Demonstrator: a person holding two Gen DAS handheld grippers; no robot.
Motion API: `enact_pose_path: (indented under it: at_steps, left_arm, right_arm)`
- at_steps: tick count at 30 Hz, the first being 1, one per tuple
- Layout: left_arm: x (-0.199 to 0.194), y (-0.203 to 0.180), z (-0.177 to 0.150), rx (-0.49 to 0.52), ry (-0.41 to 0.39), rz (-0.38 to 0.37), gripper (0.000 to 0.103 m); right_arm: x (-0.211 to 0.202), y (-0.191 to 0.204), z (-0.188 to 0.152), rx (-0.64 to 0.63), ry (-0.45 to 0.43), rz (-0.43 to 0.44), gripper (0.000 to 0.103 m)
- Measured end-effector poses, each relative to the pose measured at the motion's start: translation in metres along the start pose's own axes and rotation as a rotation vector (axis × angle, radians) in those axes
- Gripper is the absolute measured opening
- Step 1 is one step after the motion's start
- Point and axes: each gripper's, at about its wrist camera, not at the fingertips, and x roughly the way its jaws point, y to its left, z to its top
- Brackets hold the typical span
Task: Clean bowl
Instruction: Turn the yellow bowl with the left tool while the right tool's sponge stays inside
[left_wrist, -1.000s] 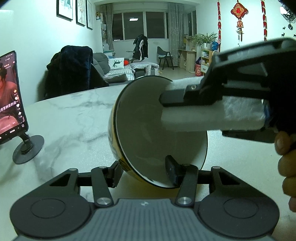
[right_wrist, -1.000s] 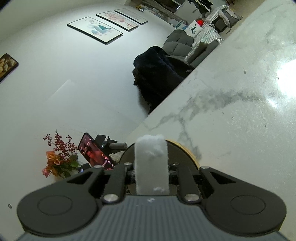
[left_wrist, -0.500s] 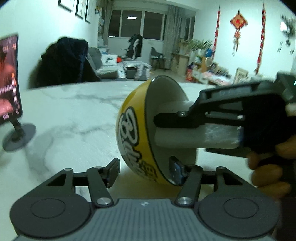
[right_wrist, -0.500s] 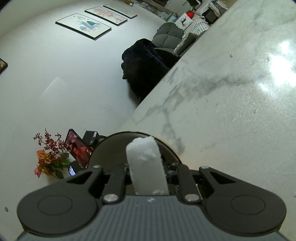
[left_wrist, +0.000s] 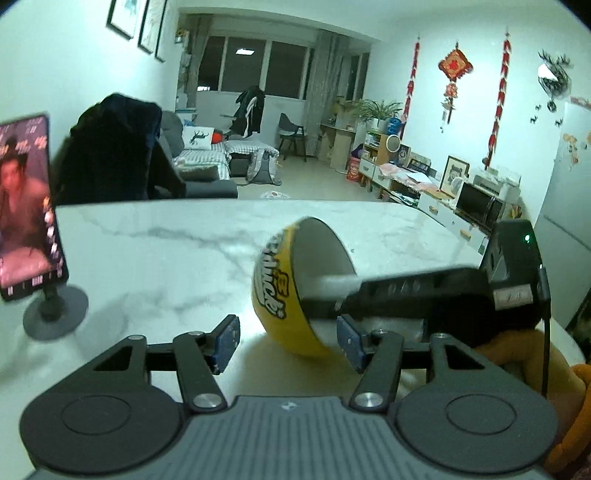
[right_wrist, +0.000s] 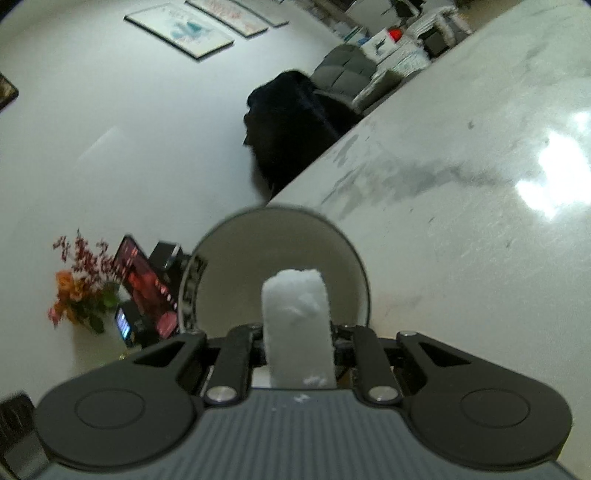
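One yellow bowl (left_wrist: 280, 295) on its side, between left hand-held gripper (left_wrist: 288, 341) fingertips.

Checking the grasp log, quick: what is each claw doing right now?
Left claw: open, fingers apart either side of the tipped yellow bowl, not gripping.
Right claw: shut on the white sponge.

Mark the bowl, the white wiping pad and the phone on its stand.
bowl (left_wrist: 275, 295): left wrist view, yellow lettered outer wall.
white wiping pad (right_wrist: 297, 325): right wrist view, middle of its top face.
phone (left_wrist: 24, 206): left wrist view, lit screen.
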Motion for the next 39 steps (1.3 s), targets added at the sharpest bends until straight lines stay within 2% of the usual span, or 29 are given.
enact_pose_path:
  at_steps: [3, 11, 20, 23, 24, 25, 27, 32, 39]
  left_arm:
    - [0.007, -0.010, 0.011, 0.082, 0.012, 0.051, 0.059]
    - [0.029, -0.039, 0.031, 0.276, 0.038, 0.124, 0.059]
    - [0.053, -0.053, 0.039, 0.429, 0.076, 0.191, 0.057]
    - [0.067, -0.057, 0.036, 0.502, 0.091, 0.223, 0.048]
    - [0.070, -0.057, 0.034, 0.519, 0.092, 0.224, 0.040]
    - [0.073, -0.057, 0.031, 0.525, 0.091, 0.215, 0.028]
    - [0.073, -0.056, 0.026, 0.515, 0.086, 0.206, 0.017]
    - [0.067, -0.048, 0.006, 0.521, 0.070, 0.262, 0.013]
    - [0.045, -0.034, -0.026, 0.428, 0.059, 0.302, 0.016]
  right_arm:
    - [0.003, -0.001, 0.000, -0.015, 0.010, -0.007, 0.016]
    - [0.008, 0.004, -0.002, -0.064, 0.038, -0.007, 0.016]
    - [0.004, 0.005, -0.005, -0.086, 0.046, -0.003, 0.016]
    - [0.004, 0.008, -0.006, -0.099, 0.045, -0.010, 0.016]
    - [0.005, 0.009, -0.006, -0.100, 0.044, -0.011, 0.015]
    - [0.005, 0.010, -0.006, -0.102, 0.041, -0.010, 0.015]
    - [0.003, 0.010, -0.005, -0.106, 0.036, -0.009, 0.015]
    - [-0.001, 0.012, -0.002, -0.101, 0.004, -0.033, 0.015]
    - [0.000, 0.020, -0.003, -0.057, -0.007, 0.013, 0.015]
